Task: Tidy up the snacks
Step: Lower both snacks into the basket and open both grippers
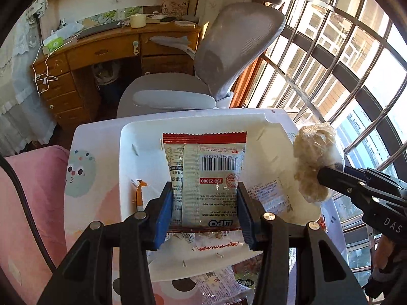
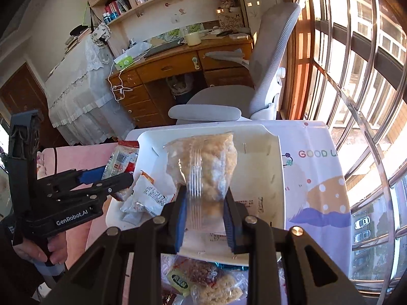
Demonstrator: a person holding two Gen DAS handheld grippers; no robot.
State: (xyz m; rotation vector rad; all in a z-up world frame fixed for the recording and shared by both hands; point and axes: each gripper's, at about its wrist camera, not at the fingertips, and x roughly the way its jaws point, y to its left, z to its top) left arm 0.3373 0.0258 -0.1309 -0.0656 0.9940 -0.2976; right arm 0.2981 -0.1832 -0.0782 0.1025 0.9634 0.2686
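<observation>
Nearest the left wrist camera, the left hand-held gripper (image 1: pixel 204 212) clamps its blue pads on a red-edged silver foil snack packet (image 1: pixel 206 178), holding it above the white rectangular paper tray (image 1: pixel 129 152). The right hand-held gripper (image 2: pixel 203 216) pinches a clear plastic bag of pale puffed snacks (image 2: pixel 203 162) over the same tray. Below, more loose snack packets (image 2: pixel 211 279) lie on the surface, which wears a white cartoon-printed cloth (image 2: pixel 318 178). A white crumpled wrapper (image 2: pixel 145 198) rests in the tray. Beyond stand a grey mesh office chair (image 1: pixel 229 58) and a wooden desk (image 1: pixel 101 50).
</observation>
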